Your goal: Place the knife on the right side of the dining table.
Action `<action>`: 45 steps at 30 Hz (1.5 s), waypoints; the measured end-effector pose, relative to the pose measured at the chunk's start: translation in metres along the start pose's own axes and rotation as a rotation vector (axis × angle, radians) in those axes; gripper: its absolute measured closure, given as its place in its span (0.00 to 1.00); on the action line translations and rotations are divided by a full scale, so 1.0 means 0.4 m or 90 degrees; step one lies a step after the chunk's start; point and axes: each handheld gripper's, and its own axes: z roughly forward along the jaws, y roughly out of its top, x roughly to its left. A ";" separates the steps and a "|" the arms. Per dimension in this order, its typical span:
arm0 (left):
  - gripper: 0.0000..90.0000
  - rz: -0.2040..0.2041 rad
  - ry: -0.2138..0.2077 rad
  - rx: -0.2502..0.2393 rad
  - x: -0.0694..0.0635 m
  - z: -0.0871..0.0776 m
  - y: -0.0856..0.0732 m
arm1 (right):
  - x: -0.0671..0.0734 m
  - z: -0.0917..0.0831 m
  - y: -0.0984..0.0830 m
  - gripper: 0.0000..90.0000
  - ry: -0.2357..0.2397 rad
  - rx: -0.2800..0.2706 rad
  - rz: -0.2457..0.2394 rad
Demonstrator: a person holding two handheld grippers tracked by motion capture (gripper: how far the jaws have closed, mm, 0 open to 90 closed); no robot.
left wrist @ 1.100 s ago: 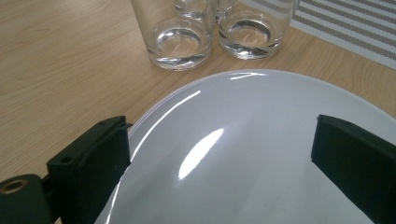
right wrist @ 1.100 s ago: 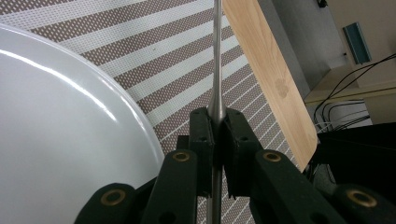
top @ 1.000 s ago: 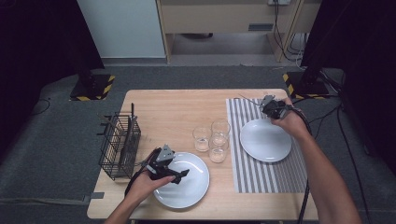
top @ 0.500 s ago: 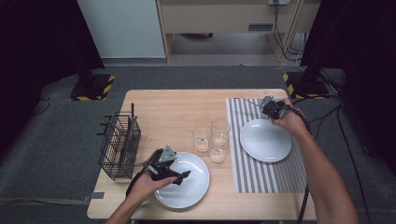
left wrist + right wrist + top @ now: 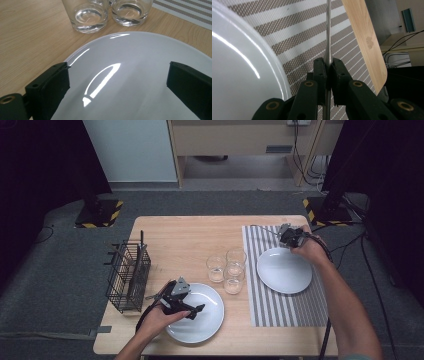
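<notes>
Seemingly midway through laying the tabletop (image 5: 180, 235), the right gripper (image 5: 287, 234) is clenched on a thin metal utensil (image 5: 328, 37) at the striped mat's (image 5: 280, 305) 12 o'clock edge, just beyond the far plate (image 5: 285, 270), not yet set down. The left gripper (image 5: 192, 309) hovers released over the near plate (image 5: 210, 320); glasses (image 5: 227, 267) crowd its 1 o'clock, while the mat's 6 o'clock end is free.

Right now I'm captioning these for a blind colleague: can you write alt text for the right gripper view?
The right tongs are shut on a thin metal utensil handle, which runs straight up the picture over a striped placemat. A white plate lies on the mat at left, and the wooden table's edge shows at right.
</notes>
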 end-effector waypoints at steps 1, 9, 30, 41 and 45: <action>0.04 0.000 0.000 0.001 0.000 0.001 -0.001 | -0.003 0.002 0.003 0.93 0.001 -0.003 -0.002; 0.04 -0.002 -0.002 -0.001 0.001 -0.002 0.000 | -0.001 0.027 0.021 0.93 0.008 0.008 -0.016; 0.04 -0.019 0.010 -0.005 0.021 -0.022 0.003 | 0.002 0.056 0.033 0.93 0.013 0.016 -0.029; 0.04 -0.021 0.011 -0.007 0.023 -0.025 0.002 | 0.005 0.067 0.032 0.92 0.017 0.019 -0.030; 0.04 -0.021 0.010 -0.007 0.023 -0.025 0.003 | 0.010 0.071 0.033 0.92 0.020 0.020 -0.028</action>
